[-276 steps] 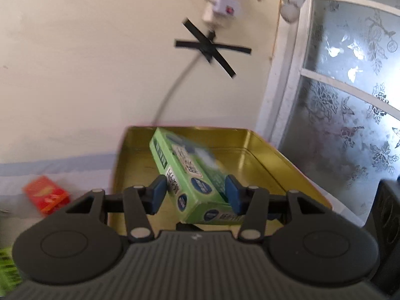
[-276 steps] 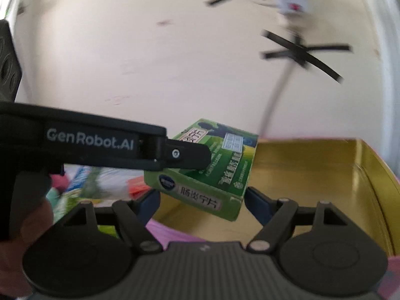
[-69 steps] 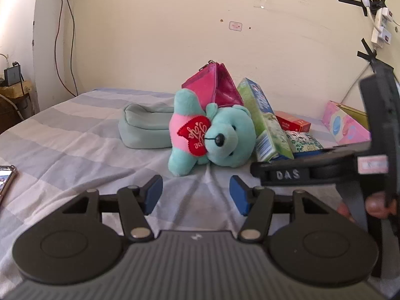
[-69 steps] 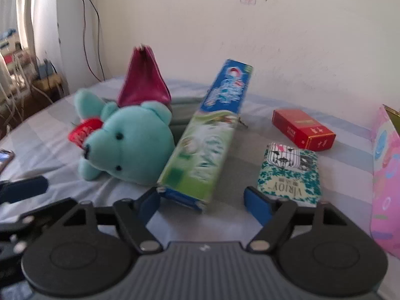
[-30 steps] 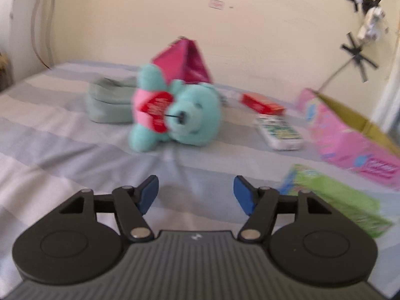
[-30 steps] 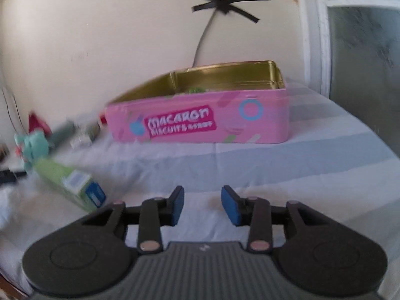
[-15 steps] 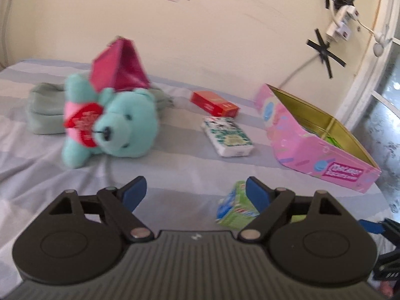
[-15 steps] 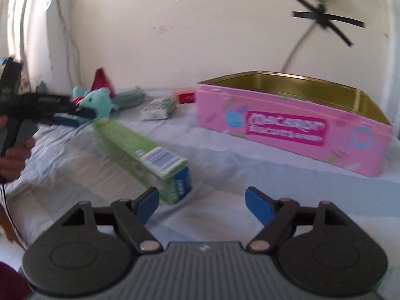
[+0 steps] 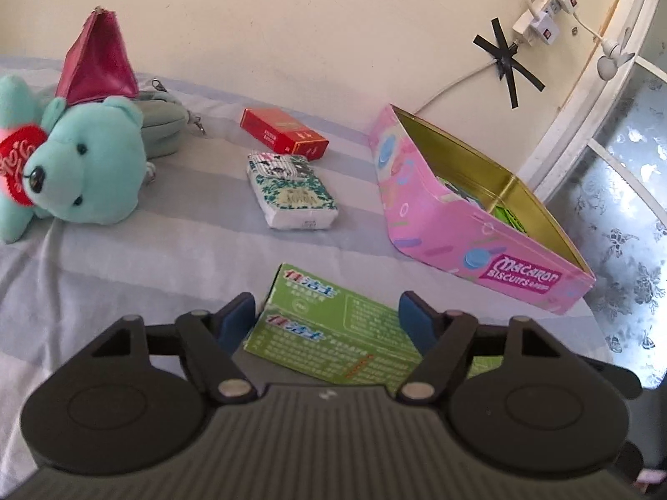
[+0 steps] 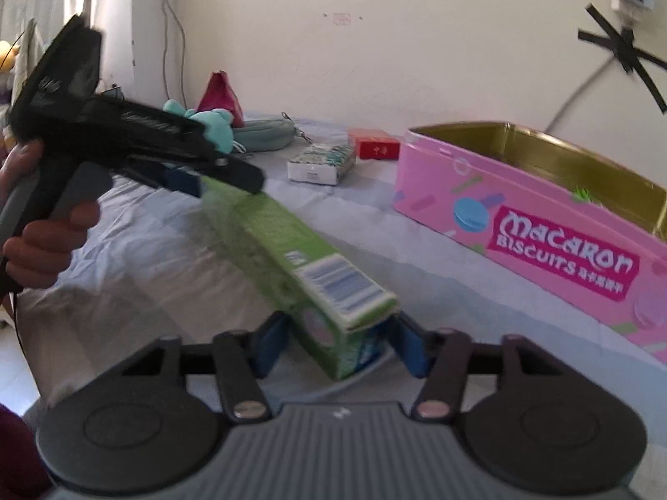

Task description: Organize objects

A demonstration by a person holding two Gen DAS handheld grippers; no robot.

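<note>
Right wrist view: the green toothpaste box (image 10: 308, 266), half a second ago lying free on the bed, now sits between both closing claws: right claw (image 10: 337, 348) at 6 o'clock, left claw (image 10: 216, 179) at 10. The tin (image 10: 521, 216) waits at 3 o'clock.

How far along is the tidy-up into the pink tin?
Done: green packaging already shows inside the pink biscuit tin. In hand: the long green toothpaste box, with the left gripper and right gripper both closing on its ends. Left on the bedsheet: red box, tissue pack, teddy bear, pouches.
</note>
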